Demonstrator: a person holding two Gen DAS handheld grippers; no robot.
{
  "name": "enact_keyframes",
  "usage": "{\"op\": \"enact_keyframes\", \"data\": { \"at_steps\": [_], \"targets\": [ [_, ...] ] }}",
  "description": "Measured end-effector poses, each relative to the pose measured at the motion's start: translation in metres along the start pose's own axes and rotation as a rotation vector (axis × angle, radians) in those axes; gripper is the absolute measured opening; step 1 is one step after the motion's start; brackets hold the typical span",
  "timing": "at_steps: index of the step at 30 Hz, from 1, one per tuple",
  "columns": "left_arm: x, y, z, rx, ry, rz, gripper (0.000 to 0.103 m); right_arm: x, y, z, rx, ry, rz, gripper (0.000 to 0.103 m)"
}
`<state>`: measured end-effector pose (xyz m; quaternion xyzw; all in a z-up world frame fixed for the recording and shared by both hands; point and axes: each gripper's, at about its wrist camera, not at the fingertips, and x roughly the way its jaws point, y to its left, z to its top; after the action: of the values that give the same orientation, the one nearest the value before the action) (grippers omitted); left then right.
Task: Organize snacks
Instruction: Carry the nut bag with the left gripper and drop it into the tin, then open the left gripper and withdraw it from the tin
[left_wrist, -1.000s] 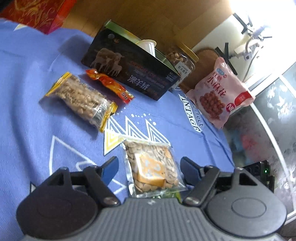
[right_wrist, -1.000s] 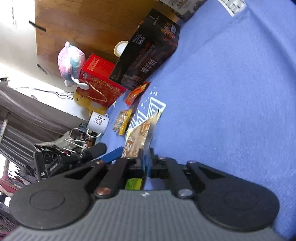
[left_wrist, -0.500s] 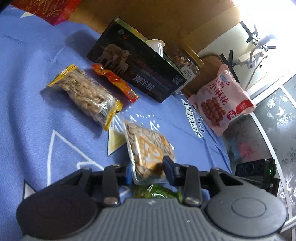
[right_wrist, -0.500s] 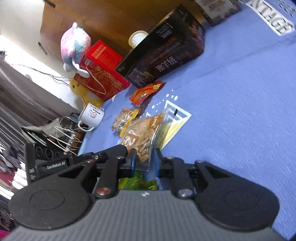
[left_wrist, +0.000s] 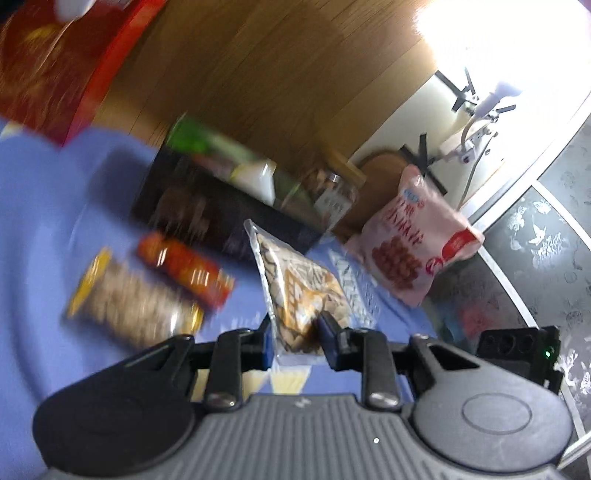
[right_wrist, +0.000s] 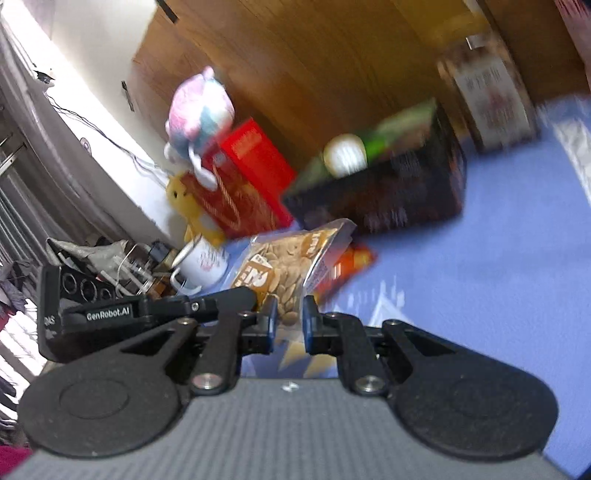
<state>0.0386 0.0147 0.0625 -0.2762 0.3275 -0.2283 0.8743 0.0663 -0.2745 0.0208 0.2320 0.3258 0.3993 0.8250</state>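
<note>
A clear seed packet with an orange label hangs tilted above the blue cloth. My left gripper is shut on its lower end. In the right wrist view the same seed packet stands between the pads of my right gripper, whose jaws are closing on its lower edge. The left gripper's black body shows just to the left there. On the cloth lie a yellow-ended nut packet and an orange-red packet, both blurred.
A black box holding a white cup stands at the back, with a nut jar and a pink bag to its right. A red box, a plush toy and a white mug sit at the left.
The left gripper has closed on the seed packet. Both grippers have risen with it, and it now hangs off the cloth. The right gripper has rolled more level.
</note>
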Motion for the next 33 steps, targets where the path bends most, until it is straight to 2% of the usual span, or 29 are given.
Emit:
{"op": "enact_keyframes", "data": {
  "at_steps": [8,12,15,16,17,18,20,21,25,28,31,33],
  "targets": [
    [0.047,-0.011,0.072,0.068,-0.041,0.033,0.024,0.03,-0.015,0.06,-0.05,-0.109,-0.069,0.017],
    [0.078,-0.007,0.097,0.094,-0.058,0.09,0.029,0.049,-0.025,0.085,-0.071,-0.134,-0.115,0.02],
    [0.099,0.001,0.107,0.087,-0.091,0.207,0.042,0.075,-0.027,0.097,-0.118,-0.139,-0.185,0.027],
    [0.103,0.004,0.108,0.089,-0.117,0.256,0.057,0.085,-0.027,0.099,-0.14,-0.145,-0.215,0.031],
    [0.106,0.006,0.109,0.091,-0.14,0.295,0.064,0.094,-0.027,0.1,-0.164,-0.157,-0.238,0.035],
    [0.106,0.008,0.11,0.087,-0.167,0.33,0.066,0.102,-0.026,0.101,-0.195,-0.173,-0.257,0.043],
    [0.1,0.012,0.11,0.056,-0.198,0.356,0.066,0.11,-0.023,0.105,-0.237,-0.191,-0.293,0.053],
    [0.094,0.013,0.108,0.047,-0.209,0.35,0.066,0.11,-0.021,0.106,-0.25,-0.207,-0.317,0.053],
    [0.066,0.011,0.095,0.076,-0.256,0.354,0.067,0.086,-0.017,0.101,-0.228,-0.271,-0.302,0.053],
    [0.046,0.007,0.081,0.083,-0.26,0.304,0.067,0.061,-0.013,0.085,-0.225,-0.291,-0.295,0.053],
    [0.026,0.003,0.057,0.102,-0.253,0.278,0.067,0.042,-0.013,0.062,-0.197,-0.262,-0.269,0.056],
    [0.012,0.006,0.042,0.109,-0.252,0.27,0.067,0.036,-0.016,0.046,-0.158,-0.208,-0.245,0.057]
  ]
}}
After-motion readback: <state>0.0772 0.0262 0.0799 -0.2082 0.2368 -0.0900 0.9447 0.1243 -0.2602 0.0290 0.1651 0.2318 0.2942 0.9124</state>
